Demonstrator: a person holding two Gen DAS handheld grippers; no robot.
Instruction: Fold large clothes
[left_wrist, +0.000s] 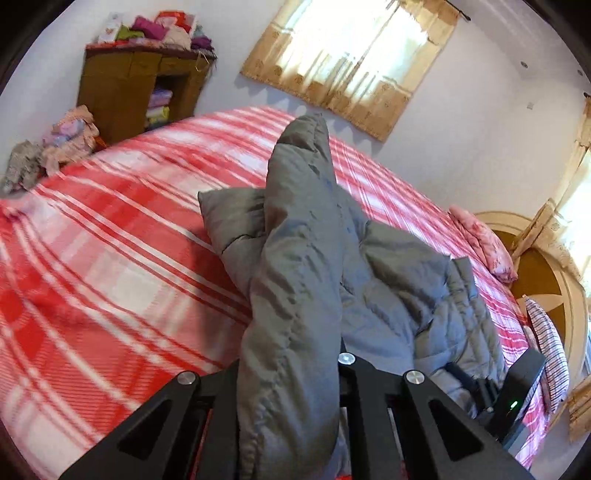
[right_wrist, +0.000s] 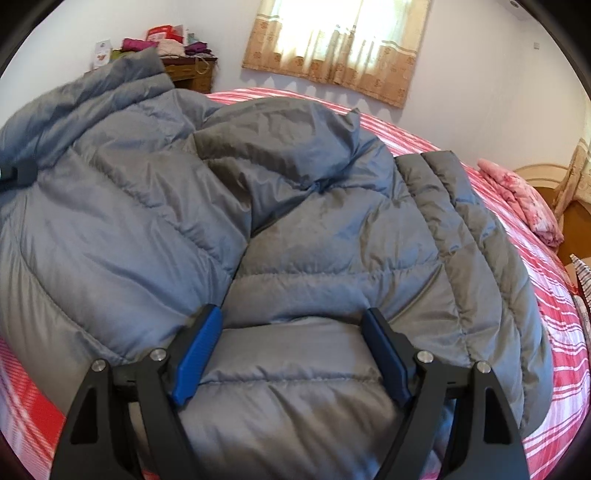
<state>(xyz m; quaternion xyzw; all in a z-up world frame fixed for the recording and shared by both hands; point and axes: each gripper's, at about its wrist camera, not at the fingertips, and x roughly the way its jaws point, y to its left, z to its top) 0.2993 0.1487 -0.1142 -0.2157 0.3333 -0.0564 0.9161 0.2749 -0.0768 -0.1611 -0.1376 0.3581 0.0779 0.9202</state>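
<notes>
A large grey puffer jacket (right_wrist: 295, 221) lies spread on the red plaid bed (left_wrist: 110, 258). In the left wrist view one grey sleeve (left_wrist: 295, 240) is raised off the bed and runs forward from between the black fingers. My left gripper (left_wrist: 291, 373) is shut on this sleeve, and the fabric hides its fingertips. My right gripper (right_wrist: 291, 347) stands open over the jacket's near hem. A puffy quilted band lies between its blue pads (right_wrist: 199, 347). The right gripper's black body (left_wrist: 517, 398) also shows at the jacket's right edge.
A wooden cabinet (left_wrist: 122, 92) with stacked clothes stands at the far left wall. A heap of clothes (left_wrist: 70, 136) lies at the bed's far corner. A pink pillow (left_wrist: 484, 243) and the headboard (left_wrist: 535, 266) are to the right. A curtained window (left_wrist: 351, 62) is behind the bed.
</notes>
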